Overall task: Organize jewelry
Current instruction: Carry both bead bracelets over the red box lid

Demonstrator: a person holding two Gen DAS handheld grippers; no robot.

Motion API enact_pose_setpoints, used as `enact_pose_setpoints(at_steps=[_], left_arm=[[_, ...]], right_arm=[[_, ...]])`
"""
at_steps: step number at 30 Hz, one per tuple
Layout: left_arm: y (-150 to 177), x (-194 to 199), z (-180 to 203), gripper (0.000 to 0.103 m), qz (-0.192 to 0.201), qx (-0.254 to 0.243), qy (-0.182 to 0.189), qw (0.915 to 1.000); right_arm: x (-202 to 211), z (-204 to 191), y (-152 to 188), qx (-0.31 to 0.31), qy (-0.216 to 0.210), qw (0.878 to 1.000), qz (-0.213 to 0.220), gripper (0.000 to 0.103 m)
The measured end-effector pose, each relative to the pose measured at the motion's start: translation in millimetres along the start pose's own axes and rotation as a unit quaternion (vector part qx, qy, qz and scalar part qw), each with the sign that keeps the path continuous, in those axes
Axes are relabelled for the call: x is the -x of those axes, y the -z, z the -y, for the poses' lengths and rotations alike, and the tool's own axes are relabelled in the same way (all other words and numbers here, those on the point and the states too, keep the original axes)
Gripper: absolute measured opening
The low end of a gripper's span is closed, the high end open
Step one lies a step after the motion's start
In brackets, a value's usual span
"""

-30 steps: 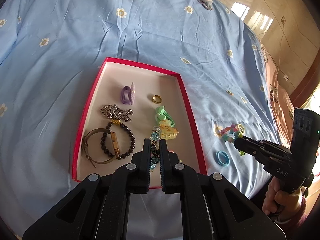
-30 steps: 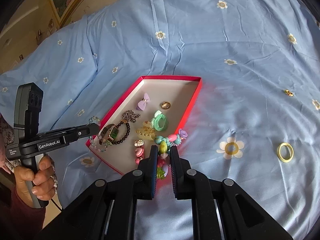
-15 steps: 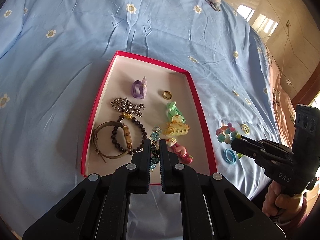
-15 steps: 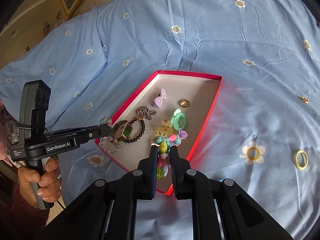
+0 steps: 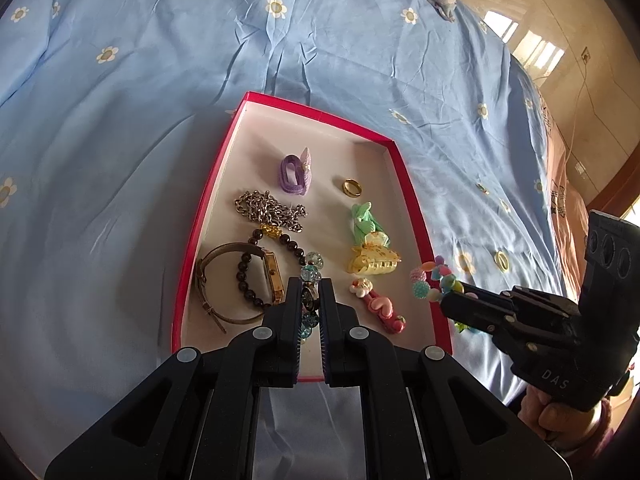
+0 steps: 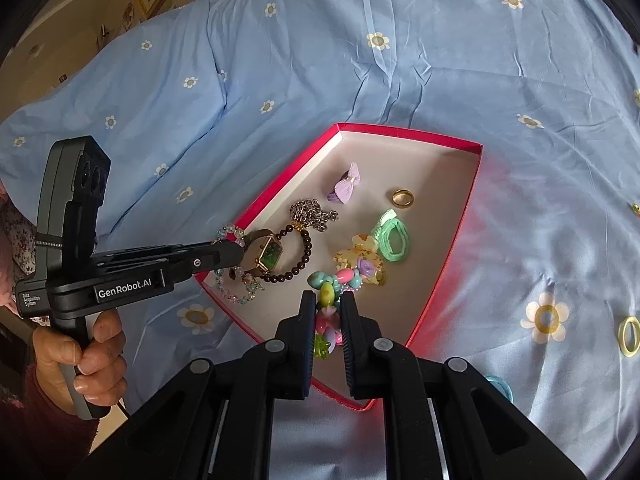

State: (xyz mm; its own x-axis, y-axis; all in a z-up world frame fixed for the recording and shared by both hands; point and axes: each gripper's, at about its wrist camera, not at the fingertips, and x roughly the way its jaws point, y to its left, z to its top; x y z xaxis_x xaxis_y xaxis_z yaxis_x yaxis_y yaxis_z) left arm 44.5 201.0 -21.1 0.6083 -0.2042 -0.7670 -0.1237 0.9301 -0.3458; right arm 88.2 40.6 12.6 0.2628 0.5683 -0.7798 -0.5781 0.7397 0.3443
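A red tray [image 5: 416, 216] [image 6: 466, 216] lies on the blue bedspread and holds several pieces of jewelry. My left gripper [image 5: 310, 286] [image 6: 236, 252] is shut on a clear blue bead bracelet [image 5: 311, 268] [image 6: 236, 294] and holds it over the tray's near left corner. My right gripper [image 6: 327, 300] [image 5: 450, 304] is shut on a pastel bead bracelet [image 6: 340, 278] [image 5: 432, 282] and holds it over the tray's near right rim.
In the tray lie a watch [image 5: 272, 276], a dark bead bracelet [image 5: 248, 280], a silver chain [image 5: 266, 210], a purple bow [image 5: 296, 172], a gold ring [image 5: 353, 187], a green tie [image 5: 364, 220], a yellow claw clip [image 5: 374, 260] and a pink clip [image 5: 378, 304]. A yellow ring [image 6: 628, 336] lies on the bedspread.
Both grippers have moved in over the tray with their bracelets. The right gripper has come from the bedspread to the tray's right rim. The tray looks nearer in both views.
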Motion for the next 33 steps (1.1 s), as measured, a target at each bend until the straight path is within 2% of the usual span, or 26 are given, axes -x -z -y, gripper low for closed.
enact_pose_setpoints(at_steps=[17, 28, 33], left_arm=[[3, -29, -18, 0.007, -0.029, 0.013, -0.007, 0.9995], [3, -37, -17, 0.009, -0.038, -0.001, -0.028, 0.9989], [3, -37, -17, 0.011, -0.039, -0.002, -0.034, 0.9987]], right_arm=[[-45, 5, 4, -0.004, 0.0, 0.999, -0.045, 0.012], [-52, 7, 2, -0.003, 0.0, 0.999, -0.048, 0.012], [-52, 10, 3, -0.011, -0.004, 0.999, -0.051, 0.016]])
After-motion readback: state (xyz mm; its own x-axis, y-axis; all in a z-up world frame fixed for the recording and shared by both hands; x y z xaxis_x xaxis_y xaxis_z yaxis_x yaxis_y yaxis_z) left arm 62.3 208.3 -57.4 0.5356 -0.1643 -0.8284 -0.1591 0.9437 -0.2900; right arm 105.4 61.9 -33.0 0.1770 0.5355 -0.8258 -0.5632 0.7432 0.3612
